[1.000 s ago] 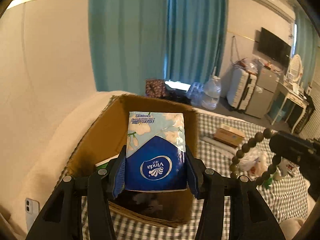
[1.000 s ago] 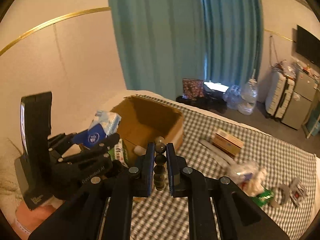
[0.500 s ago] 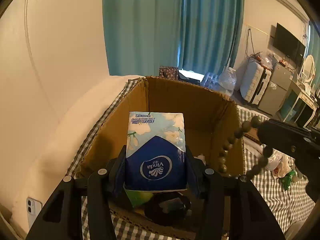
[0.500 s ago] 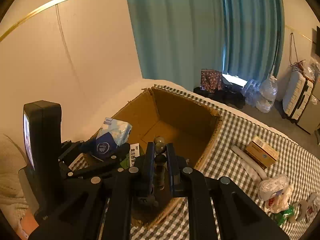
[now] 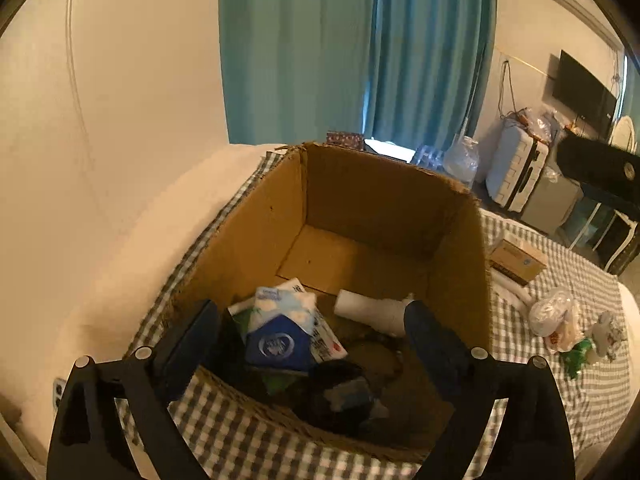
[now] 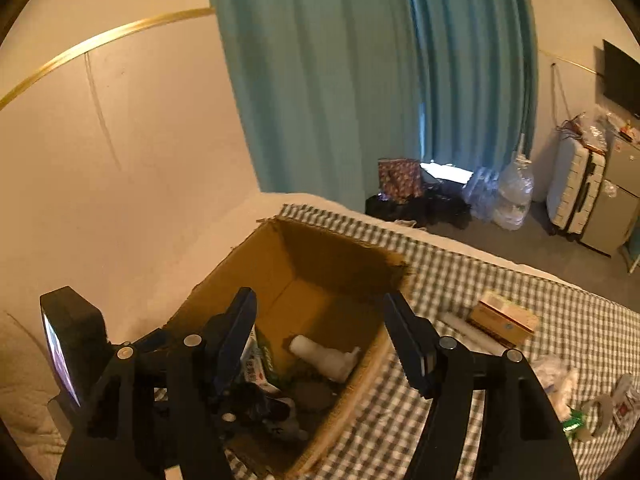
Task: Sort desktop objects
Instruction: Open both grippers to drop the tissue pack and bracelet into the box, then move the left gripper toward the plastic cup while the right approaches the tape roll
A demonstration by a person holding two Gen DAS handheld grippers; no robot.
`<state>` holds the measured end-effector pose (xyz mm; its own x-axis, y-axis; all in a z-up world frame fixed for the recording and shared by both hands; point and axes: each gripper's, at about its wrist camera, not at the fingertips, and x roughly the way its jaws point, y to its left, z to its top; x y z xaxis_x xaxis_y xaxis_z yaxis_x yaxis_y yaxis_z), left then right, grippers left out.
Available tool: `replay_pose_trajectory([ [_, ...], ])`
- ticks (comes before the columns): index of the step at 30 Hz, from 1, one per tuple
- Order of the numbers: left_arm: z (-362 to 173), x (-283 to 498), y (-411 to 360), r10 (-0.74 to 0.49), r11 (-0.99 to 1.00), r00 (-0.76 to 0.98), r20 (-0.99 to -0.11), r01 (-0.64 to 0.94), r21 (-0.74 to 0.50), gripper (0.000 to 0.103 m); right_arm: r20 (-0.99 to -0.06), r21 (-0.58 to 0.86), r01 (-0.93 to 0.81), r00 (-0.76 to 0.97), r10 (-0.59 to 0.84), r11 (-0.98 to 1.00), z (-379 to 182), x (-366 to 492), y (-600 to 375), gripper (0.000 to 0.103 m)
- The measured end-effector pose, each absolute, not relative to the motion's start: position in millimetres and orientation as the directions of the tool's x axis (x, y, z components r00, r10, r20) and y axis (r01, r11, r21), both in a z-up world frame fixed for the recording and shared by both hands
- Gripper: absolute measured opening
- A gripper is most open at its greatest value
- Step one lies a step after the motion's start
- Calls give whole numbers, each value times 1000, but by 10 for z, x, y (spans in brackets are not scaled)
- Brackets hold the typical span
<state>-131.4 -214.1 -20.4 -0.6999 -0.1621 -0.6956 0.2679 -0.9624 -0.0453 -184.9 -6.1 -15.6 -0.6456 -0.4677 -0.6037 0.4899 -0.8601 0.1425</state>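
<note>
An open cardboard box (image 5: 460, 240) stands on the checked cloth; it also shows in the right wrist view (image 6: 248, 272). The blue Vinda tissue pack (image 5: 280, 328) lies inside it among other packets, next to a white tube (image 5: 372, 312), which the right wrist view (image 6: 324, 356) also shows. The dark bead string lies at the box bottom (image 5: 384, 348), hard to make out. My left gripper (image 5: 312, 336) is open and empty over the box's near edge. My right gripper (image 6: 320, 332) is open and empty above the box.
On the cloth right of the box lie a small brown carton (image 6: 504, 320), a white roll (image 6: 464, 324), a plastic bag (image 5: 556, 320), a tape roll (image 6: 600, 412) and small packets. A wall is at the left; curtains (image 6: 360, 80) and luggage stand behind.
My left gripper opened and the tissue pack dropped into the box. My right gripper opened and let go of the bead string. Both moved closer over the box.
</note>
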Motion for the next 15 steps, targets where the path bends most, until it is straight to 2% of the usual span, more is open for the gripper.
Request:
replay_pose_trajectory([
  [6, -46, -1171, -1787, -127, -970, -718, -685, 235, -65, 101, -609, 158, 404, -679, -411, -901, -141, -1686, 553, 67],
  [10, 84, -1105, -1386, -92, -983, -733, -674, 176, -58, 103, -601, 143, 335, -718, -351, -931, -117, -1503, 1094, 81],
  [15, 171, -993, -741, -66, -994, -769, -635, 108, -28, 103, -590, 110, 237, -766, -256, -965, -121, -1284, 1756, 81],
])
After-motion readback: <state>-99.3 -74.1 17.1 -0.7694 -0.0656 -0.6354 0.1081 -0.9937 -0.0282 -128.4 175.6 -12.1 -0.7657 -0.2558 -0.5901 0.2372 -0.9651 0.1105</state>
